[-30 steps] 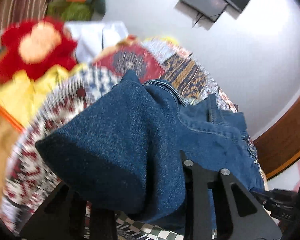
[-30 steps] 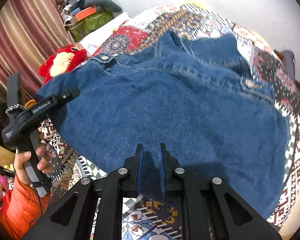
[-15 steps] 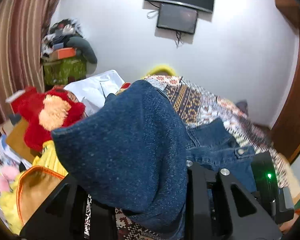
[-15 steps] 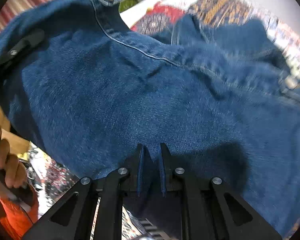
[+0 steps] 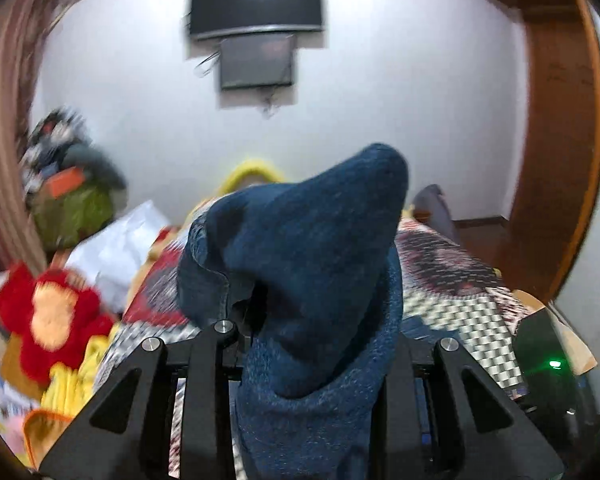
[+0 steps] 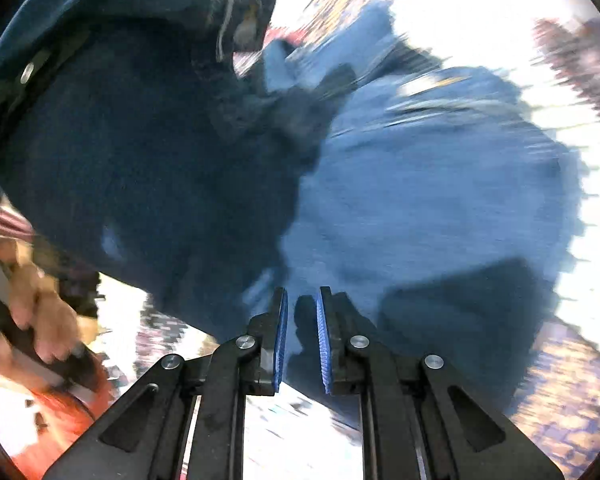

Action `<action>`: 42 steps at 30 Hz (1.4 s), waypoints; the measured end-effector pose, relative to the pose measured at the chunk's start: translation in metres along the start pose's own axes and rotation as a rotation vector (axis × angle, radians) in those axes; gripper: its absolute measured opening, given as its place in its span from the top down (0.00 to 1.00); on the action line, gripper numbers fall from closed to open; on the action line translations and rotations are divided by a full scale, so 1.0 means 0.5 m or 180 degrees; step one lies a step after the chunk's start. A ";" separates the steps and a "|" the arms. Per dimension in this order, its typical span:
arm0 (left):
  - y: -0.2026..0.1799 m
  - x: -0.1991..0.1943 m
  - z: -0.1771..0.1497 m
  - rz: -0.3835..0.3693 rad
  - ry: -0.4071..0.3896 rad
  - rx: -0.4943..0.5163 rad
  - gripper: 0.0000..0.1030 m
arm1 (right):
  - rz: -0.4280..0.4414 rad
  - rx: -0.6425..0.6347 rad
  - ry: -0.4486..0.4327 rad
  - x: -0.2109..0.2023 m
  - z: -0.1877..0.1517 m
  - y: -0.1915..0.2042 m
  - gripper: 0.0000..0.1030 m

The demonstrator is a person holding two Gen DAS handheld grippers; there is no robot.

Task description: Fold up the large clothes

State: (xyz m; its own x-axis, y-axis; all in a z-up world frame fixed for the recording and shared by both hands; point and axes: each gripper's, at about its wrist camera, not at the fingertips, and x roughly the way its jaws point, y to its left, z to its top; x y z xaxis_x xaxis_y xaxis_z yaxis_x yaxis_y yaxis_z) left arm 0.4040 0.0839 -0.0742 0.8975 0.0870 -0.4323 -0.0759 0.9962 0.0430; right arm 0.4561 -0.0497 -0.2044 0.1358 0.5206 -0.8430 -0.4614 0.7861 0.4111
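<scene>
I have both claws, left gripper (image 5: 316, 344) and right gripper (image 6: 302, 336), clamped on the heavy, floppy denim jacket (image 6: 420, 184) lifted above the bed (image 5: 452, 280); hem edges grip best.

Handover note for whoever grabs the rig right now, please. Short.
Left gripper: shut on a bunched fold of the denim jacket, held up over the patterned bedspread.
Right gripper: shut on the jacket's edge.
Jacket hangs between both grippers, partly off the bed; right view is blurred.
Done: both grips taken, jacket lifted.
Left: bring the held edge over, lay it flat, finish the folds.
</scene>
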 end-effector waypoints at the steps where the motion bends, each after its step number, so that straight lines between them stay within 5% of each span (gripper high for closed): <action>1: -0.037 0.001 0.005 -0.0056 -0.0031 0.0118 0.73 | -0.0090 0.0001 -0.0061 -0.024 -0.014 -0.014 0.91; 6: -0.204 0.009 -0.033 -0.0298 0.0011 0.0817 0.73 | -0.0199 0.0337 -0.0264 -0.139 -0.098 -0.104 0.91; 11: -0.312 0.012 -0.159 -0.0701 0.0498 0.1491 0.73 | -0.0588 0.0389 -0.0303 -0.192 -0.201 -0.140 0.91; 16: -0.347 -0.001 -0.251 -0.0884 0.0944 0.1802 0.70 | -0.0512 0.0565 -0.0289 -0.211 -0.273 -0.162 0.91; 25: -0.298 -0.019 -0.229 -0.1143 0.1383 0.1201 0.51 | -0.0452 0.0624 -0.0521 -0.270 -0.287 -0.125 0.91; 29: -0.235 -0.070 -0.211 -0.1238 0.1327 0.0866 0.19 | -0.0426 0.0488 -0.0646 -0.286 -0.251 -0.094 0.91; 37: -0.083 -0.125 -0.146 -0.0705 0.0885 0.0611 0.03 | -0.0325 0.0077 -0.0700 -0.245 -0.148 -0.006 0.90; 42: 0.005 -0.051 -0.159 -0.0547 0.1183 0.0235 0.03 | -0.0389 -0.0149 -0.0498 -0.163 -0.102 0.027 0.91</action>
State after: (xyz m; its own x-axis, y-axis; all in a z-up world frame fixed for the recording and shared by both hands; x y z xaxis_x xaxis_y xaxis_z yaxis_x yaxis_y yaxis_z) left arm 0.3462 0.0845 -0.1347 0.6755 -0.0710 -0.7339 0.1048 0.9945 0.0003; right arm 0.3942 -0.0987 -0.1478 0.3261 0.4706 -0.8199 -0.4728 0.8322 0.2896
